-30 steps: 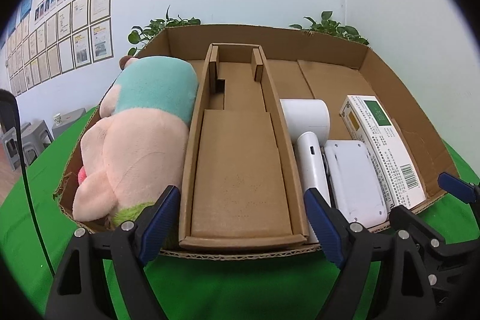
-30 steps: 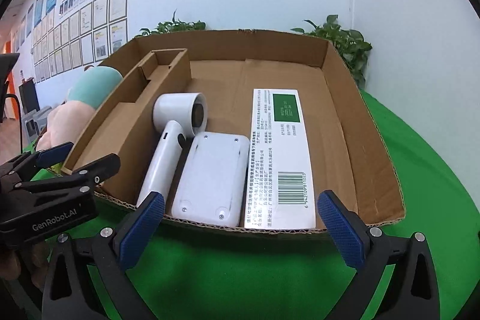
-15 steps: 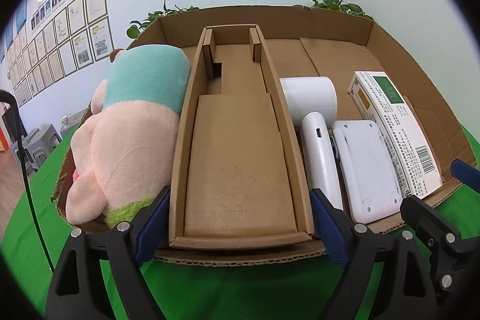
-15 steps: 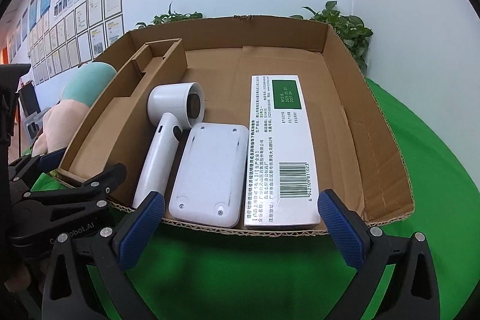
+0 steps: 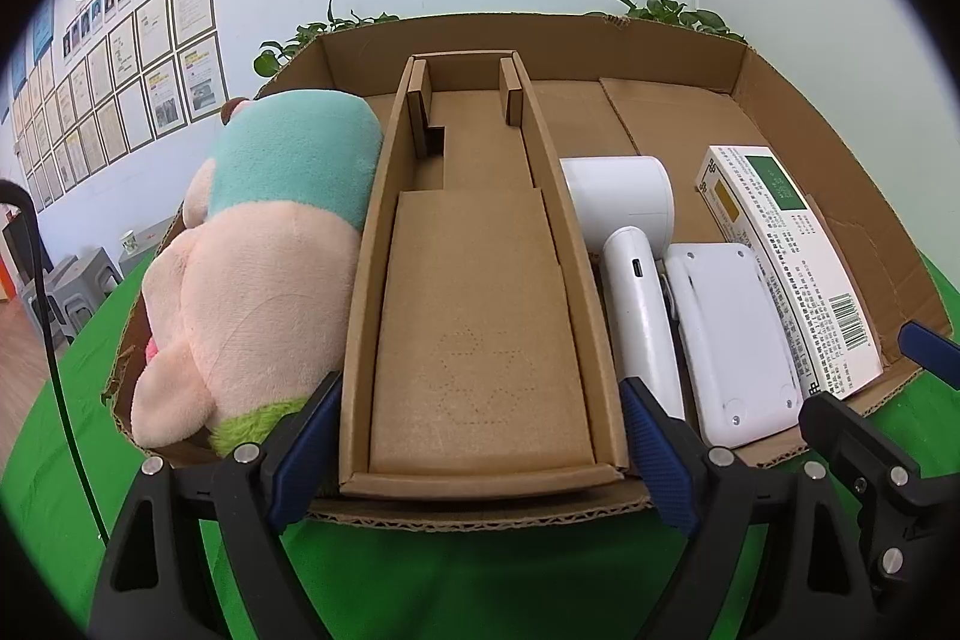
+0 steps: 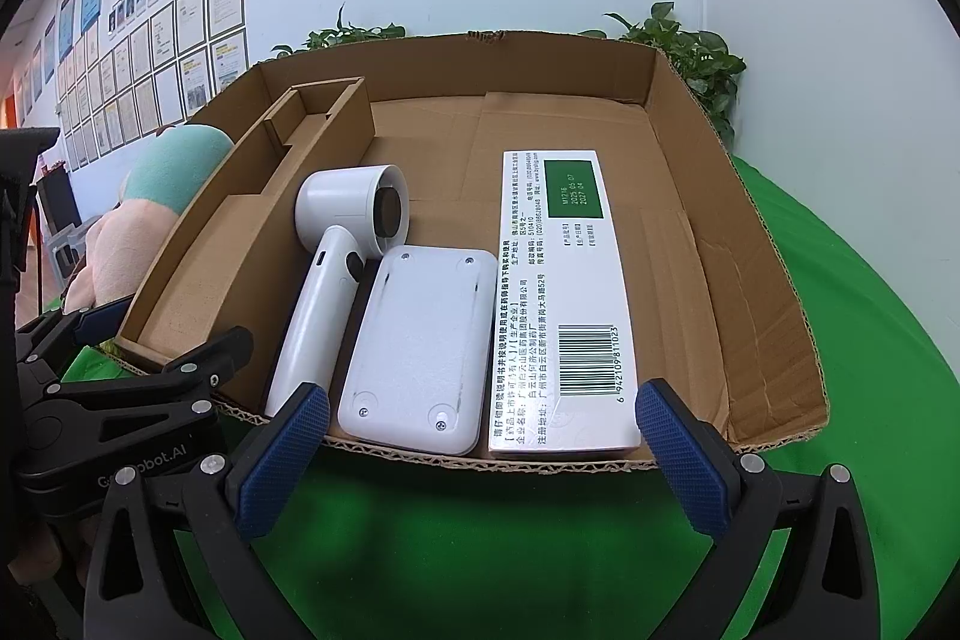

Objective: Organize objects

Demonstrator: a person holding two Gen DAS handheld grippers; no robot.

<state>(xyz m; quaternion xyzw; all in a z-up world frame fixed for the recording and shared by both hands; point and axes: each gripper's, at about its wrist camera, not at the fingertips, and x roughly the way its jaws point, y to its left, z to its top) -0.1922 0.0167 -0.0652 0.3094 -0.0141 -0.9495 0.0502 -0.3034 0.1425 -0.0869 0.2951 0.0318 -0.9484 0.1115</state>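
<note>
Cardboard tray [image 6: 750, 280] fills mid-frame on the green counter [image 6: 870, 340], holding plush toy [image 5: 264, 250], insert [image 5: 480, 280], hair dryer [image 6: 336, 268], white device [image 6: 420, 346] and medicine box [image 6: 558, 292], while both grippers, left [image 5: 480, 442] and right [image 6: 480, 451], hover at its lower edge, fingers wide apart, gripping nothing.

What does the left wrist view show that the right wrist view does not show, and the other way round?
Only the left wrist view shows the plush toy nearly whole and down into the cardboard insert. Only the right wrist view shows the hair dryer nozzle opening and the medicine box barcode square on. Both show the white flat device and the cardboard tray.
</note>
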